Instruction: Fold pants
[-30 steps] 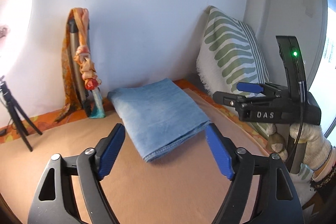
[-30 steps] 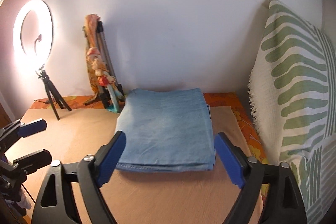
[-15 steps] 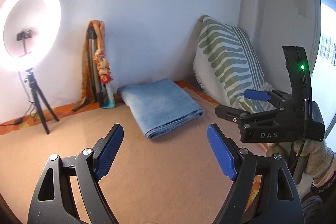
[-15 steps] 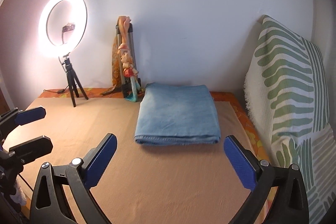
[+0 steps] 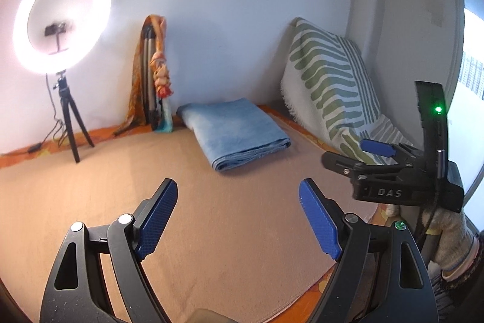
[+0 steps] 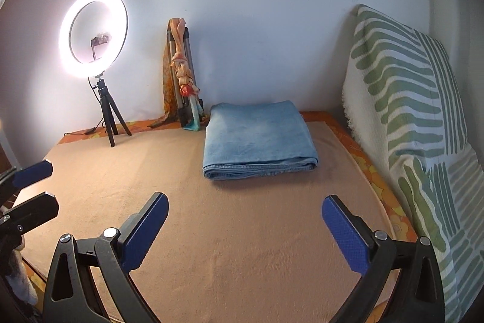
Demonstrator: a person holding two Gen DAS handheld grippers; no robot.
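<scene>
Pants [image 6: 258,138] lie folded into a thick blue denim rectangle at centre frame in the right wrist view, upper centre in the left wrist view, on the tan blanket [image 6: 242,232], near the back wall. Left gripper [image 5: 239,217]: jaws released, spread wide, nothing between them, low in frame, well apart from the pants. Right gripper [image 6: 243,227]: jaws released, likewise holding nothing. Ring light [image 6: 93,34] lit, upper left. Striped pillow [image 6: 414,111] leans at right edge.
</scene>
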